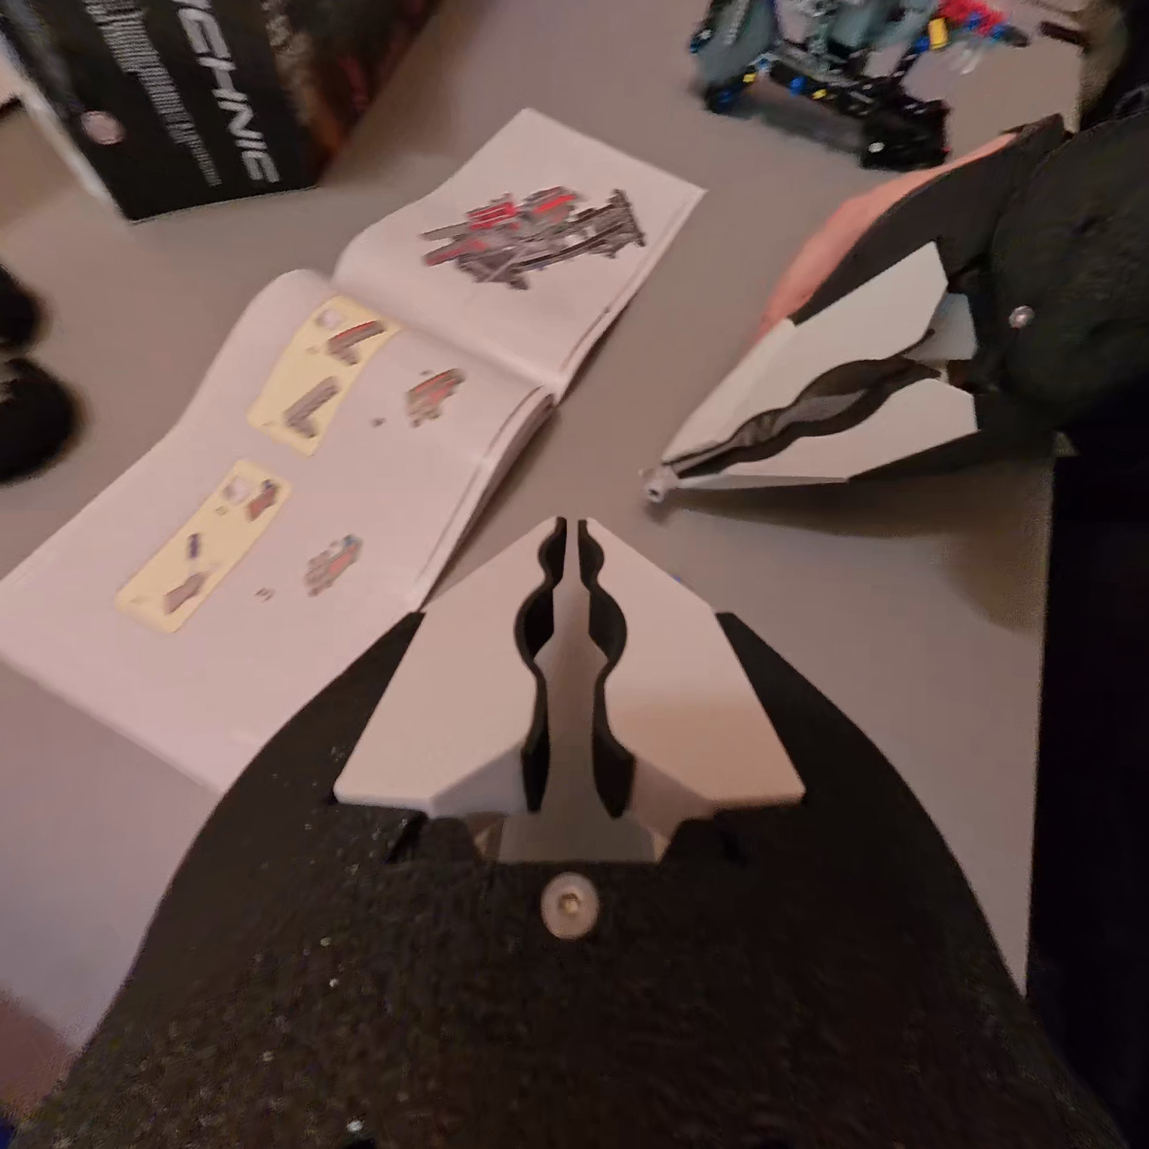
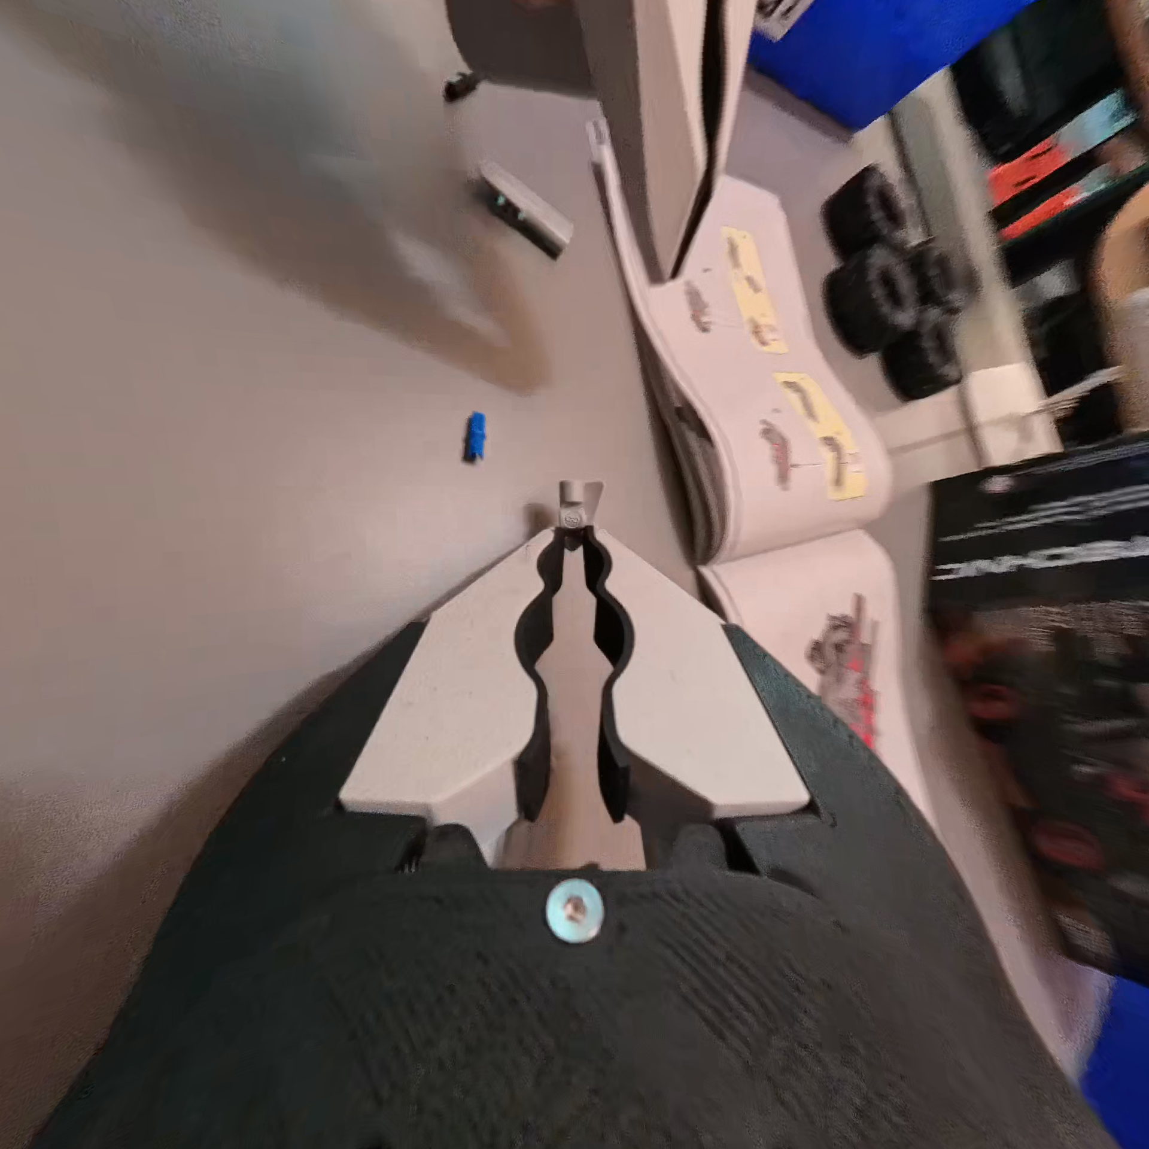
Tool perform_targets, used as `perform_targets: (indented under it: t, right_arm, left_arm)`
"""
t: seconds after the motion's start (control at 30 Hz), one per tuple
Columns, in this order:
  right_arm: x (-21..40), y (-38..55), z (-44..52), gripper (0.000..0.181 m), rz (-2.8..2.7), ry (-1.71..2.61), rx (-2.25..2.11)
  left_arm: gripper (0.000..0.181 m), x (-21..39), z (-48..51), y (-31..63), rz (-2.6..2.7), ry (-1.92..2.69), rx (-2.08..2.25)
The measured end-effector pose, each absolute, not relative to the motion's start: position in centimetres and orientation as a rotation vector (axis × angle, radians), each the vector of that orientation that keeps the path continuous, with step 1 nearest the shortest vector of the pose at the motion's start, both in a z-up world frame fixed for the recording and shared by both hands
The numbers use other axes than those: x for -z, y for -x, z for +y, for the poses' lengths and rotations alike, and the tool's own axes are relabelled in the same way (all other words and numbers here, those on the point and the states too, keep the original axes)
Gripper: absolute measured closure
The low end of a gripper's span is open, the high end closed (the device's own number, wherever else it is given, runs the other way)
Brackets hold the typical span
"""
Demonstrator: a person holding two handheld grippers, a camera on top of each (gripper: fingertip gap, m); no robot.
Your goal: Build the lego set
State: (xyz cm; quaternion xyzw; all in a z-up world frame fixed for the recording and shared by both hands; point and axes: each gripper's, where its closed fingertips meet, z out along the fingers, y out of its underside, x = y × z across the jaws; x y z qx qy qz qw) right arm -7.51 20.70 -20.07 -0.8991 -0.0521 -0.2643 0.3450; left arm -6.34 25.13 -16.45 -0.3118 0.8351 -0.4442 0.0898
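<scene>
My right gripper [image 2: 575, 538] is shut on a small grey Lego connector [image 2: 575, 500], held at the fingertips just above the grey table. In the left wrist view the right gripper [image 1: 662, 479] comes in from the right, with the connector [image 1: 656, 485] at its tip. My left gripper [image 1: 572, 522] is shut and empty, hovering near the open instruction booklet [image 1: 373, 435], with its tips a short way from the right gripper's tips. A blue pin [image 2: 474, 437] and a grey beam [image 2: 525, 208] lie on the table. A partly built model [image 1: 839, 68] stands at the far right.
A black set box [image 1: 186, 99] stands at the far left. Several black tyres [image 2: 895, 298] sit beyond the booklet [image 2: 777, 404]; they also show in the left wrist view [image 1: 25, 404]. A small black piece [image 2: 457, 84] lies farther off. The table edge [image 1: 1044, 622] runs along the right. The right tips stand about 4 centimetres off the blue pin [image 2: 474, 437].
</scene>
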Motion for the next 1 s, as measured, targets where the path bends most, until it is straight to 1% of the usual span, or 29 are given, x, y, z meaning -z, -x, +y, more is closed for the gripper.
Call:
perform_targets:
  t: [0.03,0.13,0.2,0.27,0.33,0.43,0.53,0.63,0.8,0.93,1.0]
  right_arm:
    - [19.5,7.2,20.3,0.177,-0.152,2.302,0.770]
    - [16.9,6.6,18.9,0.177,-0.202,2.126,1.026]
    - [16.0,6.5,17.4,0.177,-0.232,2.067,1.146]
    - [15.6,6.5,15.8,0.177,-0.264,2.047,1.241]
    - [15.2,5.8,13.5,0.177,-0.268,2.063,1.370]
    - [17.2,5.3,9.9,0.177,-0.358,2.212,1.440]
    - [18.5,6.0,8.7,0.177,-0.470,2.270,1.450]
    - [19.6,7.0,8.9,0.177,-0.576,2.294,1.381]
    - [20.6,7.4,8.3,0.176,-0.644,2.348,1.313]
    - [20.2,8.6,8.8,0.169,-0.543,2.302,1.124]
    - [19.9,8.7,8.6,0.168,-0.389,2.301,0.993]
  left_arm:
    - [0.179,16.5,24.3,6.6,2.506,0.909,1.346]
    - [0.175,15.5,21.0,7.8,2.550,0.823,1.526]
    - [0.173,14.3,18.9,8.4,2.532,0.800,1.670]
    - [0.170,13.8,17.3,8.5,2.523,0.808,1.728]
    - [0.165,15.0,16.7,8.5,2.567,0.796,1.616]
    - [0.165,17.4,17.2,8.0,2.616,0.759,1.336]
    - [0.165,18.5,16.5,8.6,2.681,0.725,1.255]
    - [0.159,19.4,15.1,9.6,2.754,0.689,1.237]
    - [0.159,21.3,15.2,9.5,2.773,0.629,1.023]
    - [0.160,21.4,14.5,9.3,2.762,0.641,1.065]
    - [0.161,21.5,14.5,9.3,2.757,0.635,1.070]
